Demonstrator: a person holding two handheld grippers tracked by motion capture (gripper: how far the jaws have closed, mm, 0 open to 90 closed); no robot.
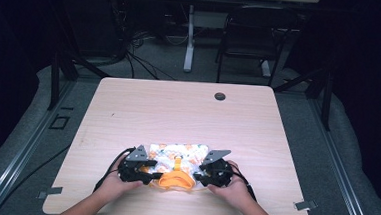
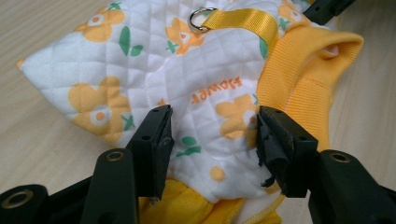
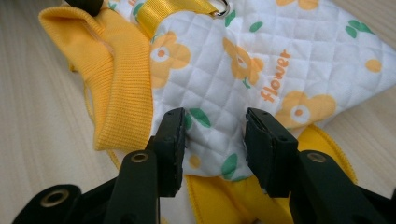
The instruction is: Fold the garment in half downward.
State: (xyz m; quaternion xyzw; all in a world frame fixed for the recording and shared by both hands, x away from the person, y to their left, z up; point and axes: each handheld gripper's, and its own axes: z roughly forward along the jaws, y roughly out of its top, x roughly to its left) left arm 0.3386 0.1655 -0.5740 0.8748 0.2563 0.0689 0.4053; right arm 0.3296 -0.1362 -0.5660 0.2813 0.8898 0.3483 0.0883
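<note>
Small quilted pet garment (image 1: 177,163), white with orange flowers, lying flat near the front edge of a light wooden table (image 1: 178,107), long axis running left to right, ribbed orange collar (image 1: 176,179) facing the person. Left gripper (image 1: 147,171) and right gripper (image 1: 200,176) at its two ends, each with jaws parted around a quilted fold, not clamped. Yellow strap (image 2: 243,21) with metal ring (image 2: 200,18) running along the back.

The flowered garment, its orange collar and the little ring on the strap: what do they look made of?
Flowered garment: soft quilted fabric, matte, judging by its stitched diamond grid; probably cotton, though that's unclear. Orange collar: ribbed knit, going by fine parallel ridges. Ring: likely metal, silvery and shiny. Strap: woven webbing with a slight sheen.
</note>
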